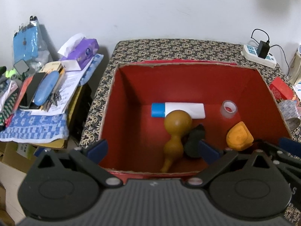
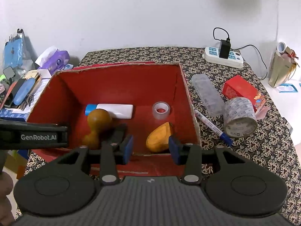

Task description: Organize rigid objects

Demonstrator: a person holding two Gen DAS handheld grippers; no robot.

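Observation:
A red cardboard box (image 1: 131, 86) (image 2: 62, 94) stands open on the patterned table. In it lie a brown gourd (image 1: 175, 131) (image 2: 96, 125), a white tube with a blue cap (image 1: 178, 109) (image 2: 111, 110), a clear tape roll (image 1: 228, 109) (image 2: 161, 110), an orange piece (image 1: 238, 136) (image 2: 159, 137) and a dark object (image 1: 194, 141). My left gripper (image 1: 153, 151) is open and empty above the box's near edge. My right gripper (image 2: 151, 148) is open and empty, with the orange piece just beyond its fingers. The left gripper's body (image 2: 33, 136) shows in the right wrist view.
Right of the box lie a marker (image 2: 213, 126), a clear case (image 2: 207, 94), a large tape roll (image 2: 239, 117) and a red carton (image 2: 242, 89). A power strip (image 2: 223, 56) sits at the back. A cluttered side stack (image 1: 43, 86) stands left of the table.

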